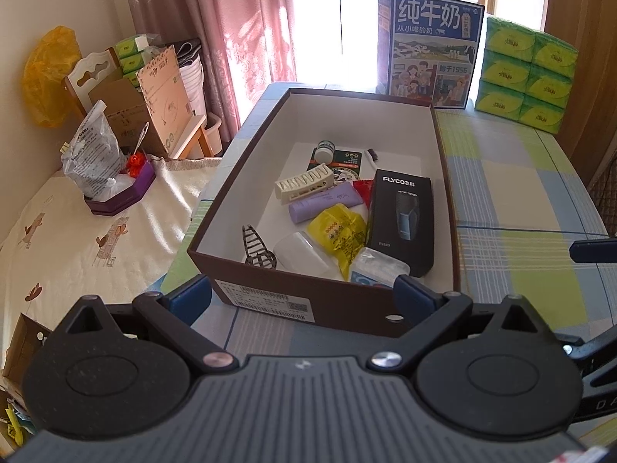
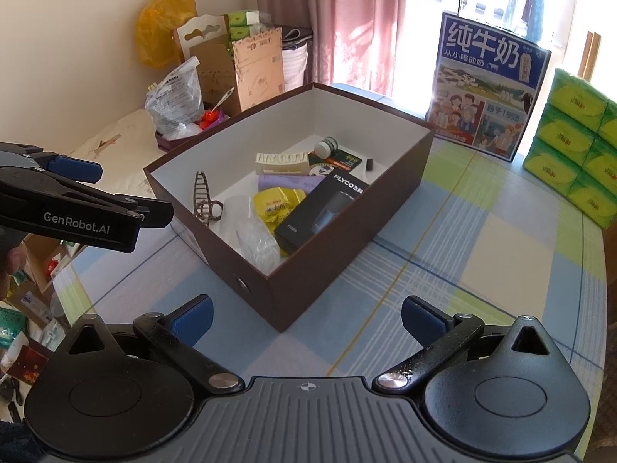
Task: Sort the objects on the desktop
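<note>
— Two pairs of tongs, both empty? How do they stand?

— Both spread wide. The left tongs (image 1: 302, 295), with blue pads, hover just before the near short wall of the brown cardboard box with a white inside (image 1: 216, 196). The right tongs (image 2: 306, 314) hang above the checked blue, green and cream cloth on the surface (image 2: 482, 239), near the box's closest corner. Neither touches anything.

— And the things to sort?

— All lie in the box. A black carton marked FLYCO (image 1: 401, 214) rests along the right wall. Beside it sits a crumpled yellow packet (image 1: 341, 231), with a lilac tube (image 1: 324, 202) just behind and a cream ribbed hair claw (image 1: 304, 185) behind that. A dark wire-frame hair clip (image 1: 256, 245) leans in the near left corner, next to a clear plastic piece (image 1: 299, 252). At the far end a small white-capped jar (image 1: 323, 150) lies on a dark green flat pack (image 1: 341, 162).

— Anything outside the box?

— A tall blue milk carton case with Chinese print (image 1: 432, 44) stands behind it, and stacked green tissue packs (image 1: 524, 73) sit at the far right. The surface around the box looks bare.
</note>
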### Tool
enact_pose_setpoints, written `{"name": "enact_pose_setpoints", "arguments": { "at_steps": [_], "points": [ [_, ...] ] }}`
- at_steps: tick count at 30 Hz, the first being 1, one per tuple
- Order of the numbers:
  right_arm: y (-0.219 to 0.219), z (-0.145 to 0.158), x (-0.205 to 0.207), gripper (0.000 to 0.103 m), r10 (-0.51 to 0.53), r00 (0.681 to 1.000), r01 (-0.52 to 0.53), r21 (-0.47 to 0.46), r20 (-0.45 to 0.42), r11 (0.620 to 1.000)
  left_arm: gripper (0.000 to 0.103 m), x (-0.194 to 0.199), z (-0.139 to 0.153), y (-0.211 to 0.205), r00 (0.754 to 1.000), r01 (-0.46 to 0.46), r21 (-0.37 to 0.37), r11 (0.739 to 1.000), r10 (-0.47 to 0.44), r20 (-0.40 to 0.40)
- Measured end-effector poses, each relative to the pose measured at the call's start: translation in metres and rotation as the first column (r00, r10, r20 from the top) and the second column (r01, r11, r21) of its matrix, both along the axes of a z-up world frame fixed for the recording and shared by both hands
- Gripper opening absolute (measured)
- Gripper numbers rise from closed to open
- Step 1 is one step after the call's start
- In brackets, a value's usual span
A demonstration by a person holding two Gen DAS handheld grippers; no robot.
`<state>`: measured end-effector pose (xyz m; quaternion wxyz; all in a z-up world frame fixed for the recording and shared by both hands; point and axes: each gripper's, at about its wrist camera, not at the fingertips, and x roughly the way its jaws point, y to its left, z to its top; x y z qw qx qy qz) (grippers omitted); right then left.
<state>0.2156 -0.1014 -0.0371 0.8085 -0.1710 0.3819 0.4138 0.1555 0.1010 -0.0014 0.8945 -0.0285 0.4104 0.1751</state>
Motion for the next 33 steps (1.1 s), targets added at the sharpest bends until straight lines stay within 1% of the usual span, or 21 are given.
{"name": "enact_pose_setpoints", "arguments": {
  "at_steps": [20, 33],
  "points": [
    [-0.006, -0.006, 0.000, 0.101, 0.083, 0.996, -0.083, 0.008, -0.016, 0.997, 0.099, -0.018, 0.000, -0.016, 0.997, -0.081, 0.018, 0.997, 0.081, -0.010],
    [-0.028, -0.006, 0.001, 0.101, 0.105, 0.994, -0.105, 0.015, -0.022, 0.994, 0.099, -0.024, 0.003, -0.035, 0.993, -0.114, 0.030, 0.993, 0.114, -0.009]
  ]
}}
